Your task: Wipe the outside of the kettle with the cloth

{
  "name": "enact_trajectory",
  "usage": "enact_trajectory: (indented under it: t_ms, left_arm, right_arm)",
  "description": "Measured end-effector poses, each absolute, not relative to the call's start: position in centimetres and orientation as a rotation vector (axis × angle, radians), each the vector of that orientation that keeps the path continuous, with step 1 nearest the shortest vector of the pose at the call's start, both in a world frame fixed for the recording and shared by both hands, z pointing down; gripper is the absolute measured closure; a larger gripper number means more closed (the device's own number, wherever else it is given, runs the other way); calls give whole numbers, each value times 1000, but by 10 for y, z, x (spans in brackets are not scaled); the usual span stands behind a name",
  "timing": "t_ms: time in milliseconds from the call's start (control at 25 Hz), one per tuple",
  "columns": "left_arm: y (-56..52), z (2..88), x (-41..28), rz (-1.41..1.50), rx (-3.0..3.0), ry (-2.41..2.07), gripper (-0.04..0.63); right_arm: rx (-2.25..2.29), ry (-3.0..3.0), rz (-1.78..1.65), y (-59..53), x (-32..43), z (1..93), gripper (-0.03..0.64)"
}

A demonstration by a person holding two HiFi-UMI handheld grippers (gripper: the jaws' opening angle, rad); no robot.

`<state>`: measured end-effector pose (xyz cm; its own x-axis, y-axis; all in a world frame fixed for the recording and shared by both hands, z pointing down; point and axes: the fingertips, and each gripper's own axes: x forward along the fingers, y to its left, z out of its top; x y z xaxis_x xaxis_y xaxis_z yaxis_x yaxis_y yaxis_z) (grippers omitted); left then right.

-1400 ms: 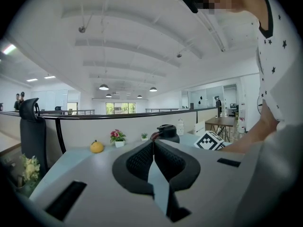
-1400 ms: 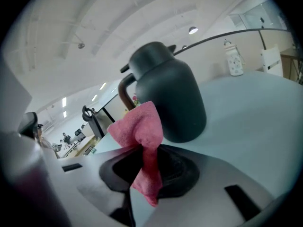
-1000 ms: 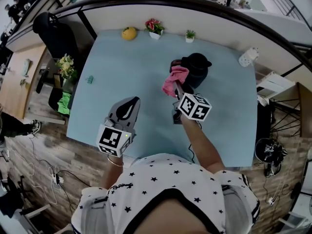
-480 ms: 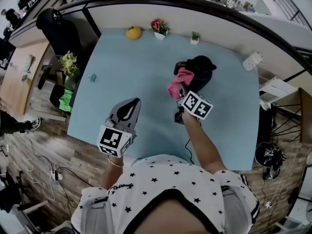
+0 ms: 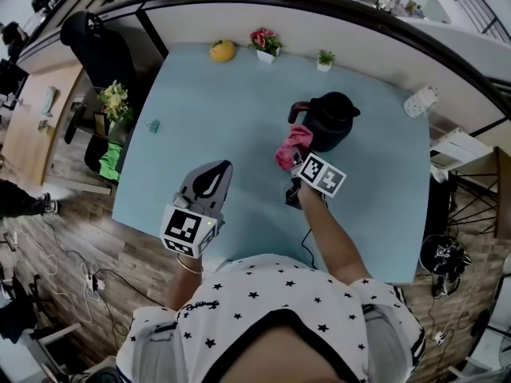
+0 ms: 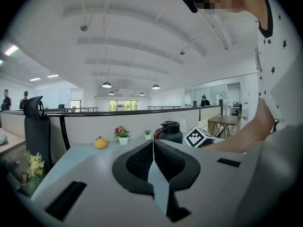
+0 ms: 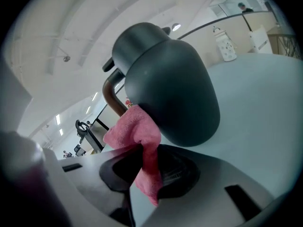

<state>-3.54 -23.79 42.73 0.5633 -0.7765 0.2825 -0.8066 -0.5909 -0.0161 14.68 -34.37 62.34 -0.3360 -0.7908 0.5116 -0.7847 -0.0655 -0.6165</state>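
Note:
A dark kettle (image 5: 330,120) with a brown handle stands on the pale blue table (image 5: 223,126), towards its far right. My right gripper (image 5: 292,161) is shut on a pink cloth (image 5: 291,144), which rests against the kettle's lower left side below the handle. In the right gripper view the kettle (image 7: 165,82) fills the middle and the cloth (image 7: 137,138) hangs between the jaws of the gripper (image 7: 149,167). My left gripper (image 5: 209,179) is held shut over the table's near left edge, holding nothing, and in its own view the gripper (image 6: 152,157) looks toward the kettle (image 6: 169,132).
At the table's far edge sit a yellow fruit (image 5: 222,50), a potted flower (image 5: 267,42) and a small green plant (image 5: 323,59). A white object (image 5: 421,100) stands at the far right corner. A black chair (image 5: 94,50) and a plant (image 5: 114,100) are left of the table.
My right gripper has drawn the pink cloth down and toward me along the kettle's left side. The left gripper has stayed where it was.

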Motion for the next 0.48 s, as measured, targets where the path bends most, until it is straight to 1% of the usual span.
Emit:
enact_trajectory:
  t_ms: [480]
  left_arm:
    - [-249, 432, -26, 435, 2671, -1340, 565]
  right_arm:
    - [-1759, 2018, -1597, -341, 145, 663, 531]
